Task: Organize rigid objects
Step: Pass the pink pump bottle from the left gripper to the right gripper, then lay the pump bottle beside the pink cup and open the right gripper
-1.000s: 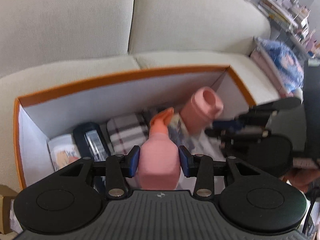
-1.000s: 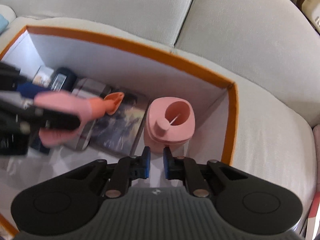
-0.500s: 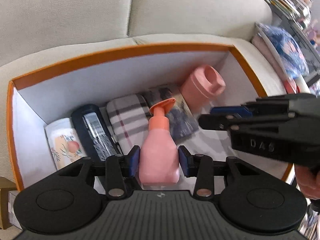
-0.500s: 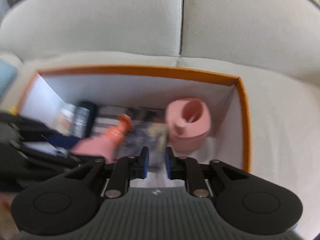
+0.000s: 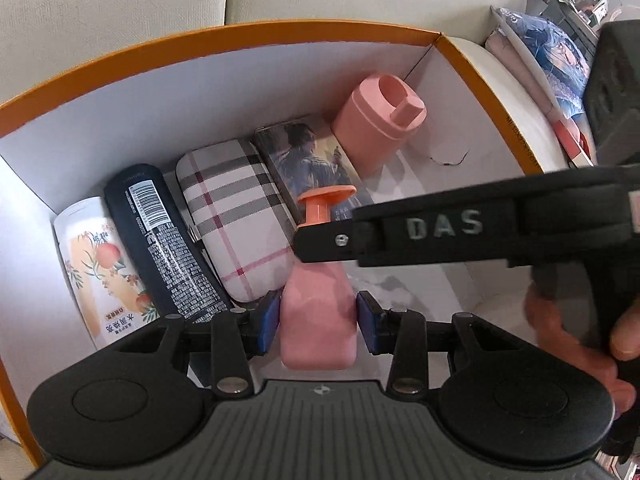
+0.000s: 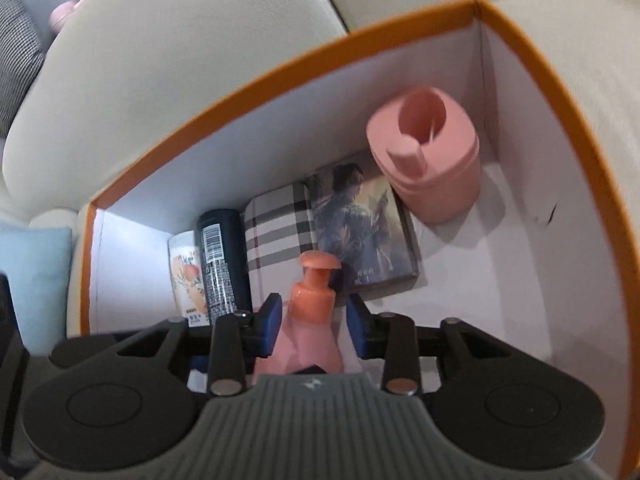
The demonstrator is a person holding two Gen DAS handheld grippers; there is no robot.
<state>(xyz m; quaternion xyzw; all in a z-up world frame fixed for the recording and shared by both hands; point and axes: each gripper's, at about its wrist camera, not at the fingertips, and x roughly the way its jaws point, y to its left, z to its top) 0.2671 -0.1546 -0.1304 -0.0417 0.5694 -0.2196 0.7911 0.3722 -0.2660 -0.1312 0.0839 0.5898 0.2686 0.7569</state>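
The left gripper (image 5: 316, 322) is being angled down into the orange-rimmed box (image 5: 248, 28), clamped on the pink pump bottle (image 5: 318, 320), nozzle pointing toward the far wall. The right gripper (image 6: 313, 322) jaws, just opening, are straddling its neck untouched.

Both grippers are black plastic with blue pads (image 5: 269, 322) on the fingers, silver screws at the pivots and a ribbed grey centre plate. The right gripper (image 5: 472, 224), at right of frame, bears raised letters "DAS".
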